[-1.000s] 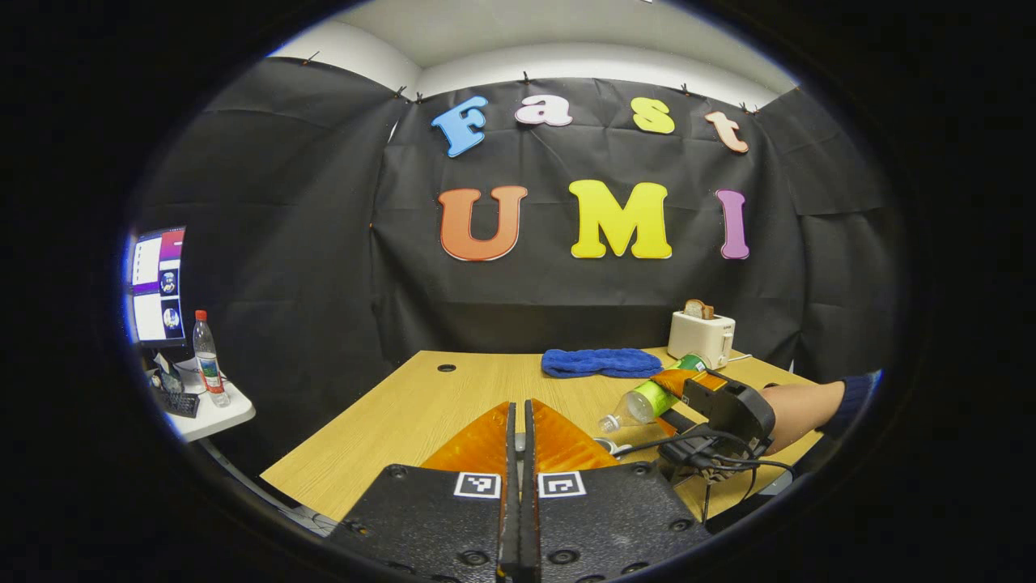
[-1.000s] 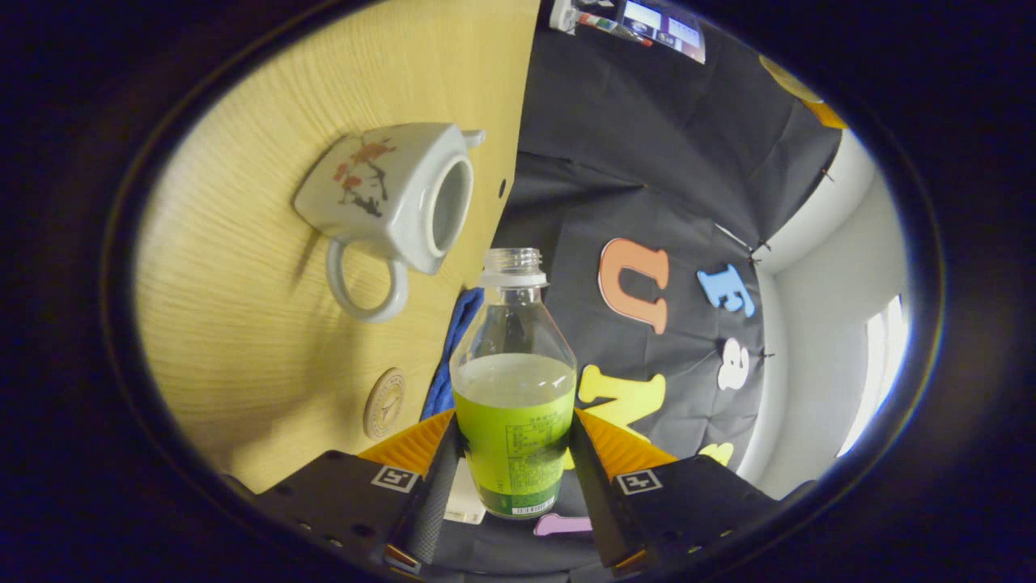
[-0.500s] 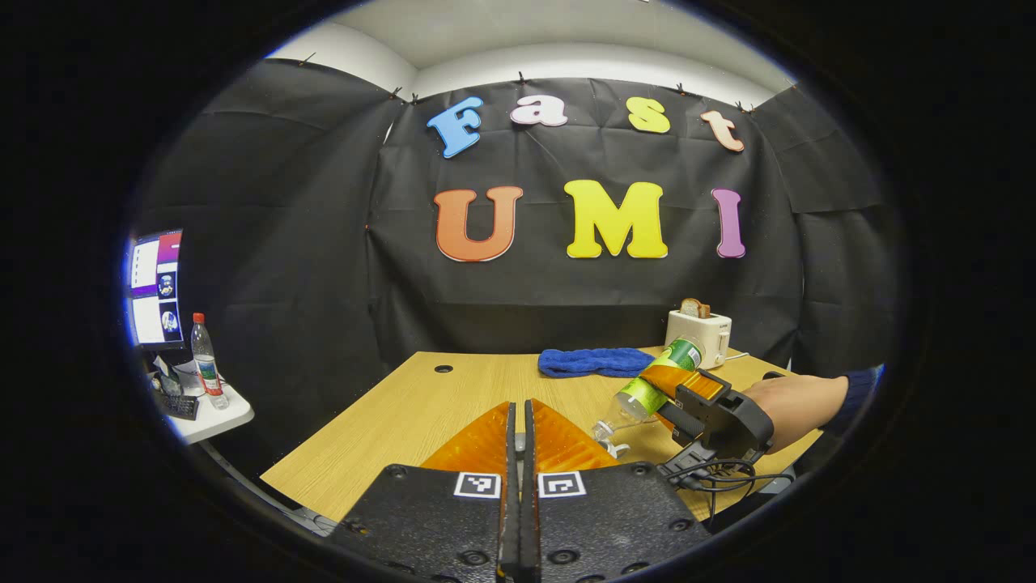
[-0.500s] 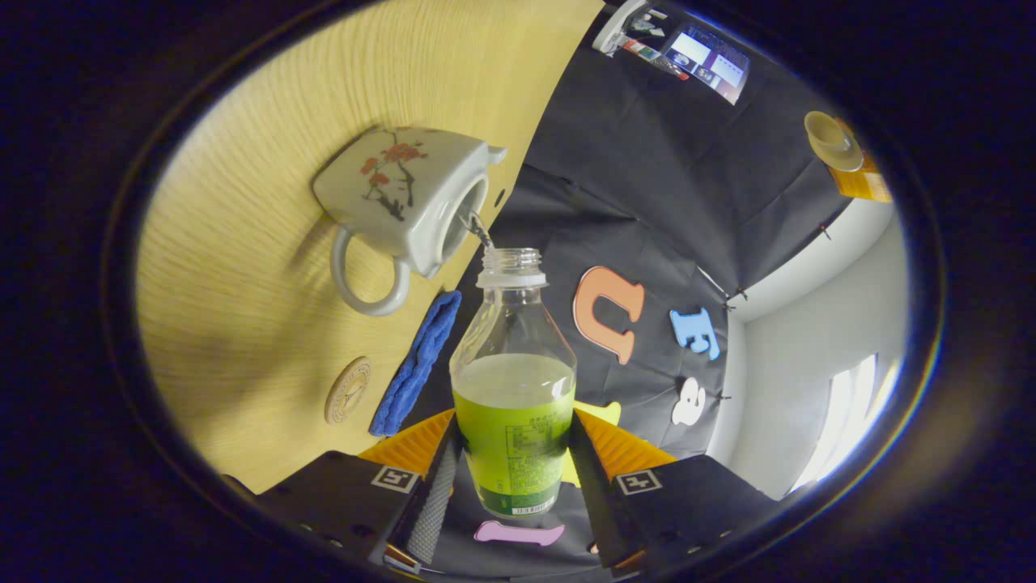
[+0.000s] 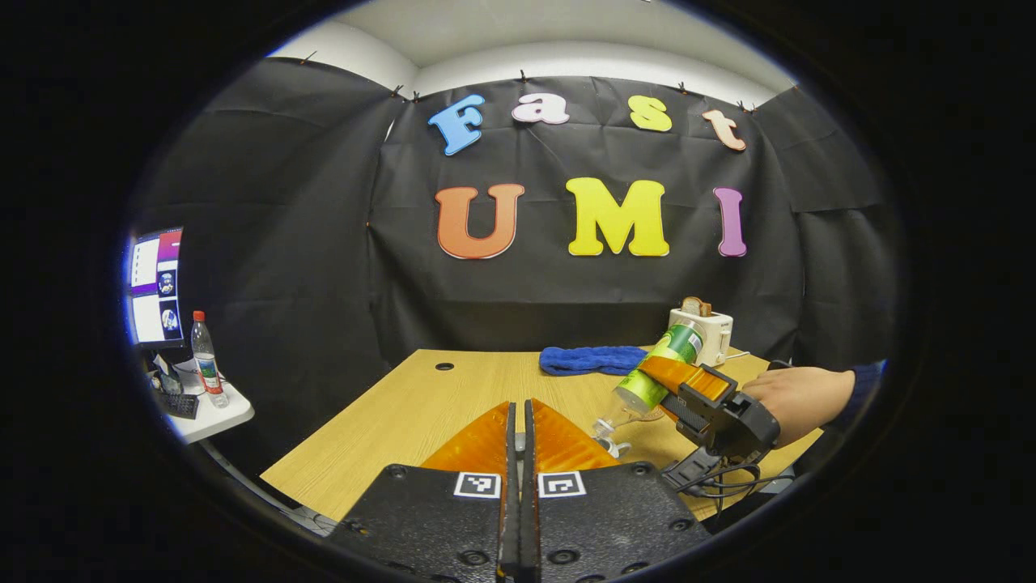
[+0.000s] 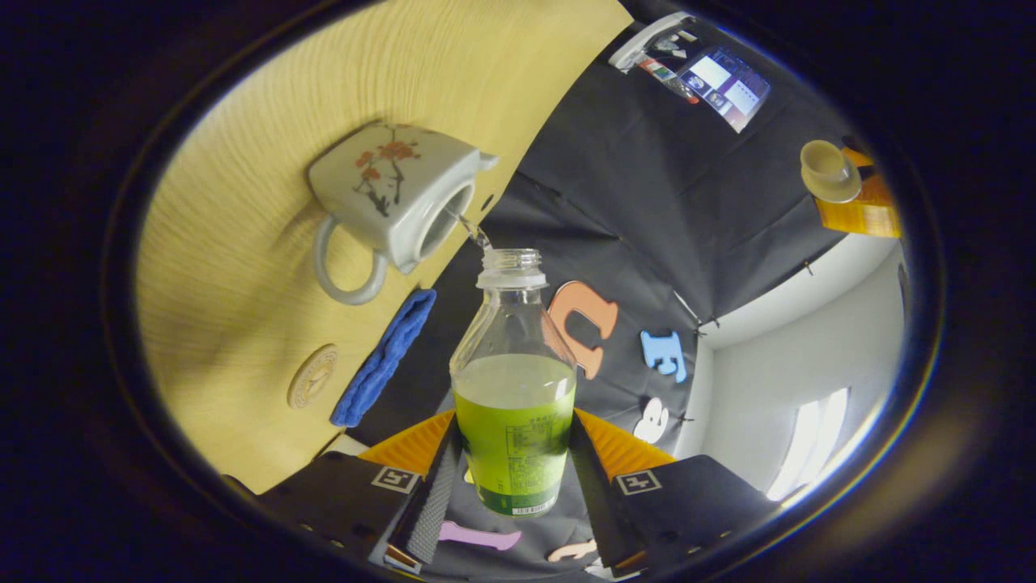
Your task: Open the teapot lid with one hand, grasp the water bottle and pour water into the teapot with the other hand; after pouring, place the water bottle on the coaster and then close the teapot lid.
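Water streams from the tilted bottle [image 6: 513, 380], clamped in the right gripper [image 6: 513, 470], into the teapot [image 6: 392, 202]

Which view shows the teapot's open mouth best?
The right gripper view: the teapot lies in full sight, water running in from the bottle. The left gripper view shows just a bit of it behind that gripper's fingers.

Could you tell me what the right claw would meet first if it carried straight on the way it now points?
Probably the teapot: the water bottle in the right claw aims at its open mouth, though depth is unclear.
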A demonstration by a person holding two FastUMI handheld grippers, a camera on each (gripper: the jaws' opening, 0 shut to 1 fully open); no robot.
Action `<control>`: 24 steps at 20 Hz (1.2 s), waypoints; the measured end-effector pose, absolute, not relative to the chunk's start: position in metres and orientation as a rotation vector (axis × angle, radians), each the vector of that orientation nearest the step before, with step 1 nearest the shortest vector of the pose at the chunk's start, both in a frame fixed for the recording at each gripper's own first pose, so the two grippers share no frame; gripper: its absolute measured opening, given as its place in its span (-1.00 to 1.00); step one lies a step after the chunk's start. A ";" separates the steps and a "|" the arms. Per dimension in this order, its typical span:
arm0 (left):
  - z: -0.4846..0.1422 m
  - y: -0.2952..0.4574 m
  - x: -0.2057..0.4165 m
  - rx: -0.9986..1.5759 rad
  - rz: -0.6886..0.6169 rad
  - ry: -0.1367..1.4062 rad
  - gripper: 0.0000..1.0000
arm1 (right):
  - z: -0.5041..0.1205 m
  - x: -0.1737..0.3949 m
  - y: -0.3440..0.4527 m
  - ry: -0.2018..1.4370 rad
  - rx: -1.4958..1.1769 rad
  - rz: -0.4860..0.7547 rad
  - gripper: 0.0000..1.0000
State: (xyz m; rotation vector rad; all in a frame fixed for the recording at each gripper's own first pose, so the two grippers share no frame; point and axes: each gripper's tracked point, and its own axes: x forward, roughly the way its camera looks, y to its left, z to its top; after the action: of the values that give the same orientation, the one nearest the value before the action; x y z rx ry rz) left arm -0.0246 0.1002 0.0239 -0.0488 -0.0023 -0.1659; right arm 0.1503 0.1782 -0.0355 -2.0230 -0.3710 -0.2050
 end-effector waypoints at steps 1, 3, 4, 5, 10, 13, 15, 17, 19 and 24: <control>0.024 0.101 -0.025 -0.048 -0.166 -0.003 -0.94 | -0.035 0.150 0.179 -0.385 -2.032 -0.211 0.45; 0.025 0.101 -0.024 -0.048 -0.166 -0.002 -0.94 | -0.030 0.151 0.179 -0.400 -2.045 -0.221 0.45; 0.025 0.102 -0.025 -0.049 -0.164 0.000 -0.94 | -0.028 0.147 0.182 -0.407 -2.053 -0.225 0.45; 0.025 0.102 -0.025 -0.050 -0.163 0.000 -0.94 | -0.027 0.144 0.183 -0.414 -2.060 -0.230 0.46; 0.022 0.104 -0.023 -0.059 -0.161 0.007 -0.94 | -0.023 0.145 0.186 -0.418 -2.086 -0.231 0.48; 0.019 0.106 -0.022 -0.055 -0.154 0.016 -0.95 | -0.018 0.144 0.187 -0.409 -2.129 -0.237 0.45; 0.015 0.109 -0.021 -0.053 -0.141 0.033 -0.94 | -0.013 0.144 0.185 -0.392 -2.144 -0.242 0.46; 0.013 0.107 -0.020 -0.043 -0.142 0.039 -0.94 | -0.016 0.143 0.189 -0.421 -2.154 -0.245 0.46; 0.013 0.106 -0.020 -0.044 -0.147 0.042 -0.94 | -0.017 0.140 0.191 -0.434 -2.164 -0.240 0.46; 0.010 0.108 -0.018 -0.037 -0.138 0.053 -0.94 | -0.018 0.140 0.186 -0.428 -2.095 -0.227 0.49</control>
State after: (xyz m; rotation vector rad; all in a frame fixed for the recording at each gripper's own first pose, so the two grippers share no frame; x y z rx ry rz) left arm -0.0179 0.1082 0.0098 -0.0374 0.0533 -0.1380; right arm 0.1401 0.1863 -0.0184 -2.0953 -0.4282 -0.2269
